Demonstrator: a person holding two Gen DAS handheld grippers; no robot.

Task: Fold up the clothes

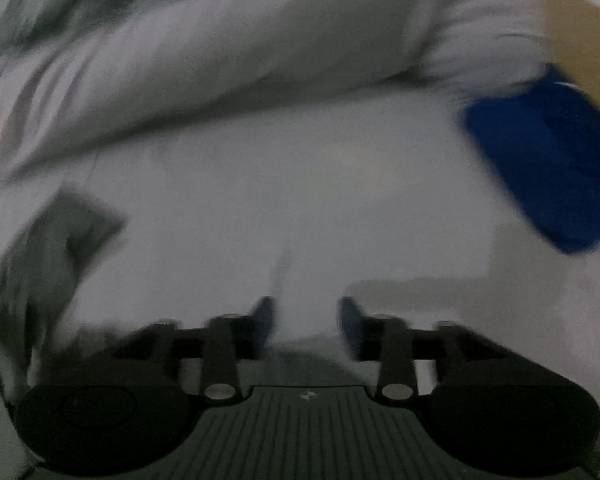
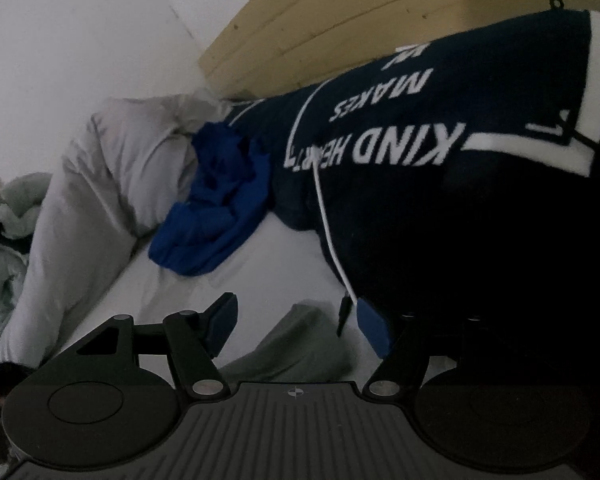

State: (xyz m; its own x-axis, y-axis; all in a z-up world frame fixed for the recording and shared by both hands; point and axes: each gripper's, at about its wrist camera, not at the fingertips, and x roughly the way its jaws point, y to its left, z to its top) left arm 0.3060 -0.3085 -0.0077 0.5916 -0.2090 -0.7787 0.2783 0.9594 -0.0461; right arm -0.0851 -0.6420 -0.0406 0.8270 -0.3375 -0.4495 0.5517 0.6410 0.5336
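Both claws, left (image 1: pixel 306 320) and right (image 2: pixel 296 320), hang spread over the bed (image 2: pixel 268 276), the limp blue shirt (image 2: pixel 216 208) bunched far against the pillow (image 2: pixel 112 184), best pinched at a hem.

Navy sweater (image 2: pixel 440 208) (white lettering), blue garment (image 2: pixel 216 208).

dim light | white wall (image 2: pixel 80 40) | pale wooden plank headboard (image 2: pixel 340 20) | white bed sheet (image 2: pixel 284 264)
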